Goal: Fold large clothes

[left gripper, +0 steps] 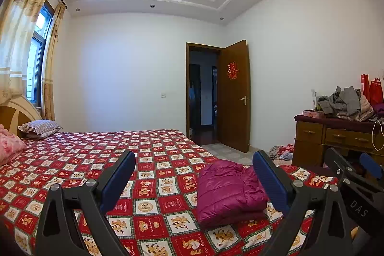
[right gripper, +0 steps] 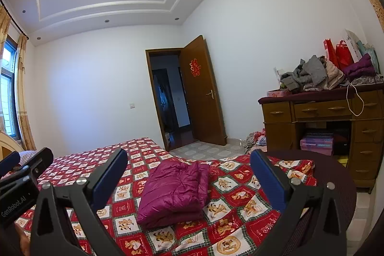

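Here, two fisheye views look across a bedroom from just above a bed (left gripper: pixel 153 148) covered in a red checked sheet printed with cartoon bears.

In the left wrist view, the left claw (left gripper: pixel 194 174) fills the bottom of the frame, its two blue-padded fingers spread wide and holding nothing. A folded magenta puffer jacket (left gripper: pixel 228 191) lies on the sheet at lower right of centre, near the bed's corner, partly behind the claw's right-hand finger. It is hard to tell whether that finger touches the jacket or only sits in front of it. At the far right edge, part of the right claw (left gripper: pixel 355 167) shows, black with a blue pad.

In the right wrist view, the right claw (right gripper: pixel 188 172) is likewise released, fingers wide apart and empty. The folded jacket (right gripper: pixel 175 193) lies between them in the lower centre of the frame, flat on the sheet. The left claw (right gripper: pixel 21 164) pokes in at the left edge.

Beyond the bed, an open brown door (right gripper: pixel 201 92) with a red paper ornament stands at centre. A wooden surface with drawers (right gripper: pixel 321 109) sits at right, heaped with a pile of grey clothes (right gripper: pixel 309 76) and red bags (right gripper: pixel 338 54). A striped pillow (left gripper: pixel 40 127) rests at the left of the left wrist view, below a curtained window (left gripper: pixel 36 59).
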